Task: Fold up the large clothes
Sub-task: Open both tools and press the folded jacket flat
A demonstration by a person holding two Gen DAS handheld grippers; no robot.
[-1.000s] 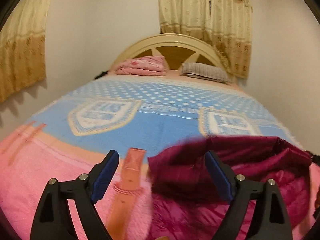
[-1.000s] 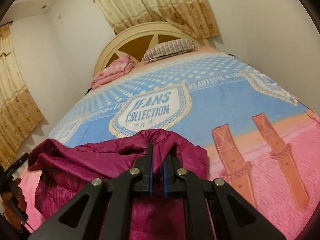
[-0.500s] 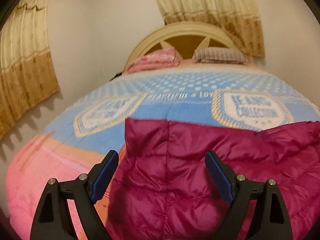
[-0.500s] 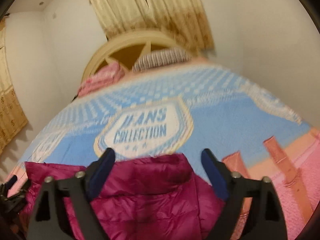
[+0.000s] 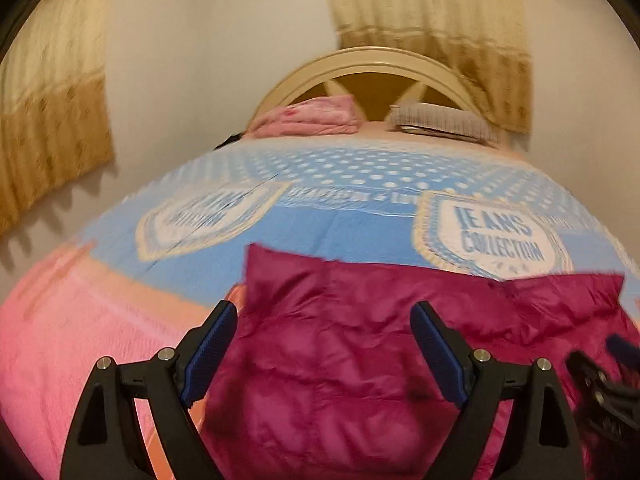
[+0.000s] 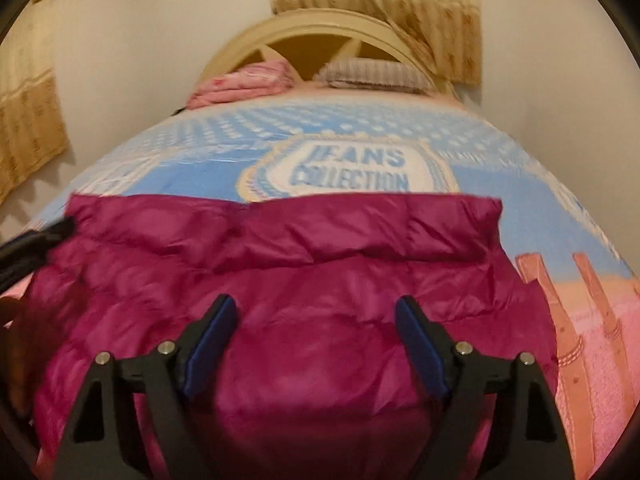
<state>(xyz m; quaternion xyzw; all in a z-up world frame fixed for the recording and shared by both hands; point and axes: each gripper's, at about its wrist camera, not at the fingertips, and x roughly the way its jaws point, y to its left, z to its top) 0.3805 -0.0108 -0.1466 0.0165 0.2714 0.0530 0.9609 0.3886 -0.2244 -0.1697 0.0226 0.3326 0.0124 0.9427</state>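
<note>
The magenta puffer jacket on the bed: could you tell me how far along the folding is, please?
Done: the jacket lies spread on the blanket, one fold across its far edge. In hand: nothing; the left gripper is open and the right gripper, closing slightly, grips nothing. Left: fold it smaller.

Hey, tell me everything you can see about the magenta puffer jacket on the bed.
The magenta puffer jacket is a shiny, quilted, padded garment with stitched panels and soft wrinkles. It lies spread fairly flat on the near end of the bedspread, its far edge a straight fold covering the bottom of the printed badge. No pads press on it: the left gripper is open above it, and the right gripper hangs over it, jaws closing slightly, nothing pinched.
</note>
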